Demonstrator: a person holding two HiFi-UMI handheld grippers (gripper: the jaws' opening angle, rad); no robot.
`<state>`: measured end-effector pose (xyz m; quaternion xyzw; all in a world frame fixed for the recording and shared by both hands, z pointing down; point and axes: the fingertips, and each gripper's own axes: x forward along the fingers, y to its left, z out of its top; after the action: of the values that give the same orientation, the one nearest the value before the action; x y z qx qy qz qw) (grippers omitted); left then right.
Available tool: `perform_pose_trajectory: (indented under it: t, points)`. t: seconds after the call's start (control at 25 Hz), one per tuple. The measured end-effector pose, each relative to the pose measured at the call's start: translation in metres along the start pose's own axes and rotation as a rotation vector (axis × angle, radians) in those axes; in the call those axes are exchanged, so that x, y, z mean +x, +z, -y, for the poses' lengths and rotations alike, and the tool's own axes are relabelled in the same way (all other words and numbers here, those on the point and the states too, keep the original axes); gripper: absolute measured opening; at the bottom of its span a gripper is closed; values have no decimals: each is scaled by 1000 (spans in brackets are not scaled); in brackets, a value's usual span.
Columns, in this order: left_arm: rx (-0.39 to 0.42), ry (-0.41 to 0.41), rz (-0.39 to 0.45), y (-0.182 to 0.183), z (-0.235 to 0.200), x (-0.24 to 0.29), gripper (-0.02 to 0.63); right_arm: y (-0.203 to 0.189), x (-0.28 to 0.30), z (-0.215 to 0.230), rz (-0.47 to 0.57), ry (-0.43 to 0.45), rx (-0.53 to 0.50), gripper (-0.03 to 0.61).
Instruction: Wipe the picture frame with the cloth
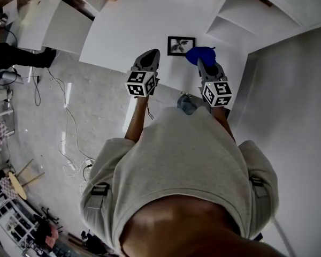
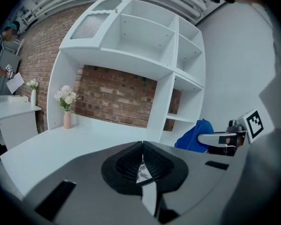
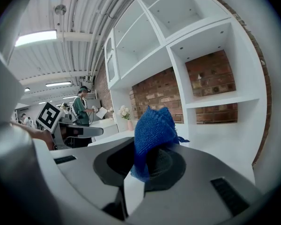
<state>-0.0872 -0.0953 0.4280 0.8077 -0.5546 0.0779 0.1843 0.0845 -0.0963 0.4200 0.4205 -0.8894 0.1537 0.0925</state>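
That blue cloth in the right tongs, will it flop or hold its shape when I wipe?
Probably floppy: the cloth bunches and folds above the right tongs. Likely light, since one pinch carries it. Its nubby weave should grip.

On the counter (image 1: 128, 31), the picture frame (image 1: 181, 45) is placed between the left gripper (image 1: 151, 54) and the right gripper (image 1: 202, 63). Just right of the frame, the cloth (image 1: 200, 54) is held in the right gripper's jaws. A vase (image 2: 66, 118) is set far left on the counter, and shelves (image 2: 187, 78) are stood at its right end.
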Motion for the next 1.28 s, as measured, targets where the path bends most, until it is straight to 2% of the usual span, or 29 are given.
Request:
perform_pose_trajectory:
  t: [0.44,0.92,1.28]
  points:
    - [-14,104,-8,32,-14,35,17,36,48,30,-8,112,5,58]
    - [-33,184,-55,6,-22,60,17,23,87,52,-38,208,32,57]
    - [-65,173,-106,-17,-19,62,17,17,94,45,-93,226,11,58]
